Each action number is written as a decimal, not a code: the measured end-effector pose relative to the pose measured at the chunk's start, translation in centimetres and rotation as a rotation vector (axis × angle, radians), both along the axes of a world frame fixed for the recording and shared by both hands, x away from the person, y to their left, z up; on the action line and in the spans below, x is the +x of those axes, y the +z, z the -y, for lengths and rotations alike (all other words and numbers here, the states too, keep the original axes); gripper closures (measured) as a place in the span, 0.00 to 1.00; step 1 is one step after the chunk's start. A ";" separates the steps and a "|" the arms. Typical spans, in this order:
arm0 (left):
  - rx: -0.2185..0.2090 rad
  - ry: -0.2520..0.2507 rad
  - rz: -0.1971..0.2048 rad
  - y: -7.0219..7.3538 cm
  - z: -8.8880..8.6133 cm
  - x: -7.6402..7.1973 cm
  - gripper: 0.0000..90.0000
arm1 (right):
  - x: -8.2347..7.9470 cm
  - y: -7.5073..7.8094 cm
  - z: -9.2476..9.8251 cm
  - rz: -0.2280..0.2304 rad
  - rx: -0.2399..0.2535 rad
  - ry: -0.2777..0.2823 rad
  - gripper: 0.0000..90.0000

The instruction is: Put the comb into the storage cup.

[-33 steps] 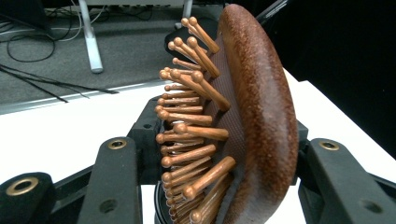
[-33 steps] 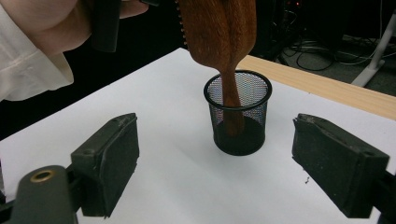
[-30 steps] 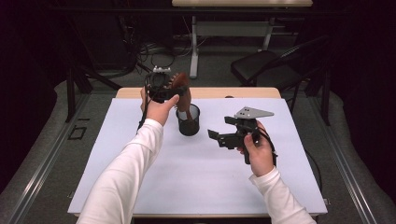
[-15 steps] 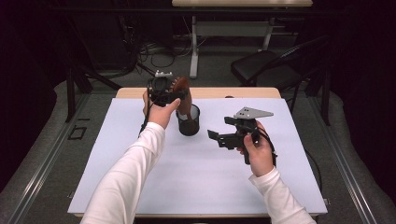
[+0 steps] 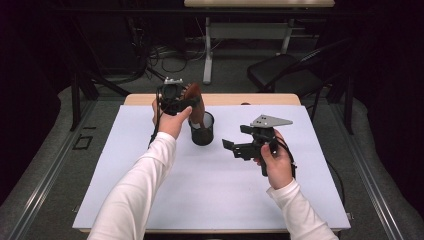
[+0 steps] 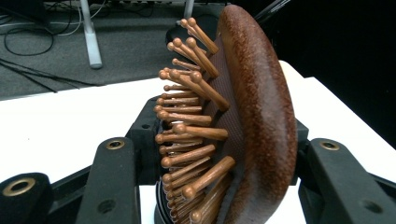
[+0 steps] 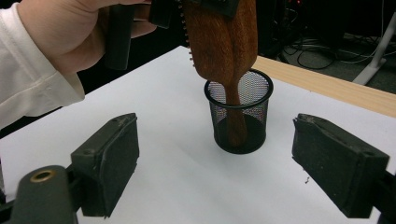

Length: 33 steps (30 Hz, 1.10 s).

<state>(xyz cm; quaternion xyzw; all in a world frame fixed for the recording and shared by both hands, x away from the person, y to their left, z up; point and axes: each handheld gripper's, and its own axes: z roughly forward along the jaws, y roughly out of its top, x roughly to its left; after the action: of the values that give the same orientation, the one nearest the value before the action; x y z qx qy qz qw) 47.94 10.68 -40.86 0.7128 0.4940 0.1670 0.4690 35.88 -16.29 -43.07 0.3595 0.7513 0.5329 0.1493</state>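
From the high view, you sit at a table covered with a white sheet (image 5: 200,190). Your left gripper (image 5: 187,102) is raised near the far edge, clamped on the head of a brown wooden hairbrush (image 5: 194,100). The brush stands roughly upright, its handle reaching down into a black mesh cup (image 5: 202,131) that stands on the sheet just beside your left hand. Your right gripper (image 5: 230,146) is held level above the sheet, well apart from the cup on its right side, pointing toward it, with its jaws spread and nothing between them.

In the left gripper view, the hairbrush (image 6: 252,116) sits between the two black jaws, which press on its head from either side. Its rounded wooden back faces right; its ball-tipped wooden pins (image 6: 187,135) point left.

In the right gripper view, the two black jaws stand wide apart at the bottom corners, grasping nothing. Between them, farther off, the mesh cup (image 7: 239,123) stands on the white sheet. The brush handle (image 7: 236,116) is inside the cup, seen through the mesh, while your left hand (image 7: 65,32) holds the brush head from above at the upper left.
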 end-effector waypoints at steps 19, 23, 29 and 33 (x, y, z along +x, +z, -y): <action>-0.097 0.040 -0.027 -1.0 -1.9 0.5 0.54 | 0.1 -0.2 -0.1 -0.004 -0.007 0.004 0.16; -0.110 0.051 -0.028 -1.2 -2.2 0.6 0.53 | 0.1 -0.3 -0.2 -0.006 -0.010 0.005 0.16; -0.136 0.075 -0.042 -1.5 -3.0 0.7 0.52 | 0.2 -0.4 -0.1 -0.012 -0.013 0.008 0.16; -0.143 0.085 -0.051 -1.7 -3.4 0.7 0.52 | 0.2 -0.4 -0.2 -0.015 -0.013 0.012 0.16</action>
<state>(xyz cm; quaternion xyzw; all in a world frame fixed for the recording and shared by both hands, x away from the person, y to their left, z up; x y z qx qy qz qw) 48.68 14.05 -42.53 0.6599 0.5462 0.1328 0.4986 36.07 -16.12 -43.51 0.3578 0.7580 0.5263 0.1429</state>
